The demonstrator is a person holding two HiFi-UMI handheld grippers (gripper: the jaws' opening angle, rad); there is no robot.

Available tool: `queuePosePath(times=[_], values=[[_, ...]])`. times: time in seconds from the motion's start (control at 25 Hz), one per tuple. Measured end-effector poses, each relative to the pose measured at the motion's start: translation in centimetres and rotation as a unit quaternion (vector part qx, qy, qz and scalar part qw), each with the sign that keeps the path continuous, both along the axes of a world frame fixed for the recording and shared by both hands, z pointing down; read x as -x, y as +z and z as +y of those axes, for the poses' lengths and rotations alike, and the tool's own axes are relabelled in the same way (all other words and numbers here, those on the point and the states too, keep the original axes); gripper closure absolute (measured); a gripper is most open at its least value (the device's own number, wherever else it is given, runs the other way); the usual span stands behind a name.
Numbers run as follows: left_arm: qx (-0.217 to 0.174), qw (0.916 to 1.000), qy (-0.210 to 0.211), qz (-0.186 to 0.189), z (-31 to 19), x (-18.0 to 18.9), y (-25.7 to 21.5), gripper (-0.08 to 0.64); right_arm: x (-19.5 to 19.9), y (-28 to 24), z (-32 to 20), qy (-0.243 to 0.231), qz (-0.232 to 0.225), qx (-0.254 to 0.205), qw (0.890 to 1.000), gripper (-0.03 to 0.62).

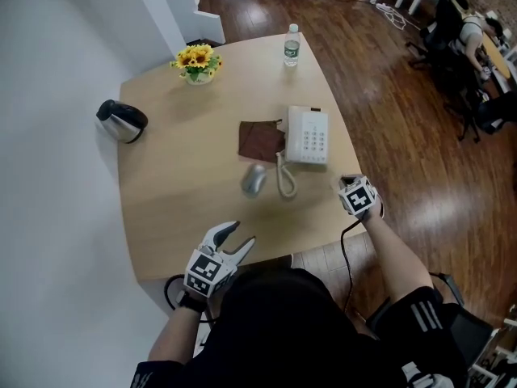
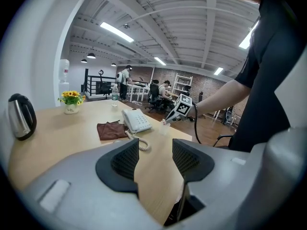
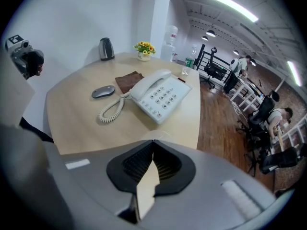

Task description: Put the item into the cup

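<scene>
A small clear plastic cup (image 2: 163, 128) stands at the table's near right edge, and my right gripper (image 1: 349, 182) is shut on its thin rim (image 3: 154, 137). The cup is barely visible in the head view. A grey computer mouse (image 1: 254, 181) lies mid-table, left of the coiled cord of a white desk phone (image 1: 308, 135). A brown cloth (image 1: 261, 141) lies beside the phone. My left gripper (image 1: 239, 238) is open over the near edge of the table with nothing between its fingers (image 2: 125, 161).
At the far side of the wooden table (image 1: 178, 176) stand a sunflower pot (image 1: 197, 61) and a water bottle (image 1: 292, 46). A black and silver kettle (image 1: 122, 120) stands at the left edge. Office chairs and people are far off on the wooden floor.
</scene>
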State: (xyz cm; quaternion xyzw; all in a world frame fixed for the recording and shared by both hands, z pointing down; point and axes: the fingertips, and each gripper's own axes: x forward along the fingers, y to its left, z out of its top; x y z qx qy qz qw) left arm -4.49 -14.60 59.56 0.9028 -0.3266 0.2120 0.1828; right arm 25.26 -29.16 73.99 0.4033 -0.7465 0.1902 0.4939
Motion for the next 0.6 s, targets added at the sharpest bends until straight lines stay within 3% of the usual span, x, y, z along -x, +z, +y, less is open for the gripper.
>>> queuePosePath(times=[0.16, 0.28, 0.6], values=[[-0.003, 1.0, -0.002, -0.001, 0.0, -0.2, -0.1, 0.347, 0.8, 0.5, 0.2, 0.016, -0.048, 0.023, 0.998, 0.572], [-0.002, 1.0, -0.004, -0.002, 0.0, -0.1, 0.0, 0.347, 1.4, 0.3, 0.4, 0.01, -0.067, 0.029, 0.997, 0.495], [-0.001, 1.0, -0.006, -0.003, 0.0, -0.2, 0.1, 0.347, 1.3, 0.6, 0.8, -0.014, -0.052, 0.031, 0.998, 0.445]])
